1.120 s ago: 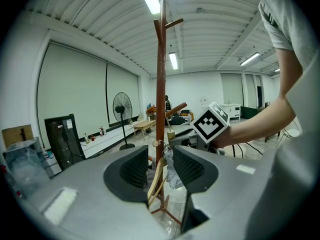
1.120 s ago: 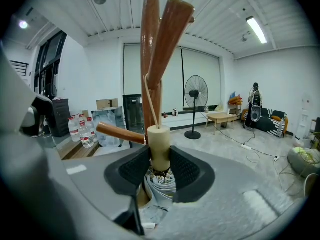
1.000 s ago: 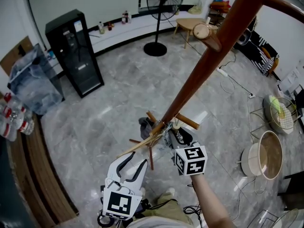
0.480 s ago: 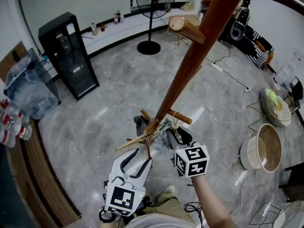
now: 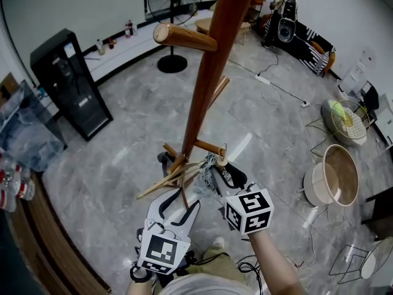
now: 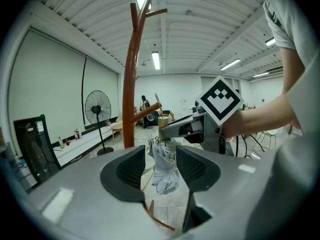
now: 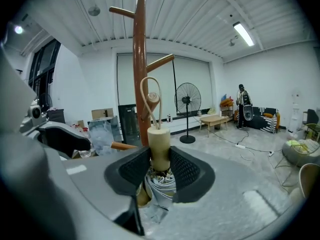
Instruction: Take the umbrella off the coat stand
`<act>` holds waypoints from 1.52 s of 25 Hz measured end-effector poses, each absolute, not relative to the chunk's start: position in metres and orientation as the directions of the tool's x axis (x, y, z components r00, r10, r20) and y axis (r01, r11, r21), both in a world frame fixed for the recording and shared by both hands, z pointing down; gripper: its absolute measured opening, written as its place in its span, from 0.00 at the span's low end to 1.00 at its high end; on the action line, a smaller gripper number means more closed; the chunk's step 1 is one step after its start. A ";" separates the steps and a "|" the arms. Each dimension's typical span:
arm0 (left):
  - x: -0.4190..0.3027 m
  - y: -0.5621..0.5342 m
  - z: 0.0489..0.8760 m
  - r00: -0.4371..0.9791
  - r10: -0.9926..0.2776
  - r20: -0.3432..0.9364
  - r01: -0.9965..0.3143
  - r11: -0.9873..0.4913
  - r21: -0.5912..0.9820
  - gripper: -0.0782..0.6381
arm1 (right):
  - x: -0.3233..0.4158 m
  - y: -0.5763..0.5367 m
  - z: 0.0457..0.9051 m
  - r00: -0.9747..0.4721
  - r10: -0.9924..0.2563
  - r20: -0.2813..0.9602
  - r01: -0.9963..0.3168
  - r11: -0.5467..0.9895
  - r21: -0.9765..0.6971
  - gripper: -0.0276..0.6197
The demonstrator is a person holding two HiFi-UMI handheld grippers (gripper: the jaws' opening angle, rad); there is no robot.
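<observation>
Rising from the grey tiled floor (image 5: 123, 134), the brown wooden coat stand (image 5: 209, 78) fills the middle of the head view, with short pegs sticking out at several heights. Both tools sit close to its lower pegs. The left hand-held gripper (image 5: 178, 208) has its jaws spread. They have just been opening, and the hanging grey folds of the umbrella (image 6: 164, 166) show between the pads, with neither pad pressing on them. The right hand-held gripper (image 7: 160, 165) pinches the umbrella's beige cylindrical handle (image 7: 160, 146) from both sides. It holds the folded umbrella upright just beside the stand's pole, the canopy hanging below the jaws. A thin cord loop (image 7: 150, 78) stands up from the top of the handle, in front of the pole.
</observation>
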State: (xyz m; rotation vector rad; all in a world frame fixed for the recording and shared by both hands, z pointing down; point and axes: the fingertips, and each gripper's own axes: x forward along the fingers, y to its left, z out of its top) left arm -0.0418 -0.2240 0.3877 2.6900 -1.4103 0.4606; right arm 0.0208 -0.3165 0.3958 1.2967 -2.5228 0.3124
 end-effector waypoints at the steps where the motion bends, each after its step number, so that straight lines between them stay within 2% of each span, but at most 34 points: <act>1: -0.038 -0.226 0.387 0.545 -0.786 0.293 -0.805 -0.588 -0.078 0.38 | 0.023 -0.315 0.392 -0.551 -0.760 0.344 -0.821 0.568 -0.060 0.24; 10: 0.012 -0.234 0.386 0.666 -0.684 0.299 -0.697 -0.712 -0.078 0.40 | 0.062 -0.297 0.366 -0.484 -0.818 0.312 -0.868 0.494 -0.052 0.24; 23: 0.102 -0.221 0.400 0.825 -0.447 0.344 -0.454 -0.889 -0.066 0.47 | 0.125 -0.252 0.341 -0.319 -0.904 0.285 -0.946 0.321 -0.042 0.24; 38: 0.185 -0.188 0.399 0.914 -0.192 0.358 -0.171 -0.981 -0.090 0.49 | 0.200 -0.204 0.336 -0.077 -0.960 0.270 -0.997 0.070 -0.034 0.24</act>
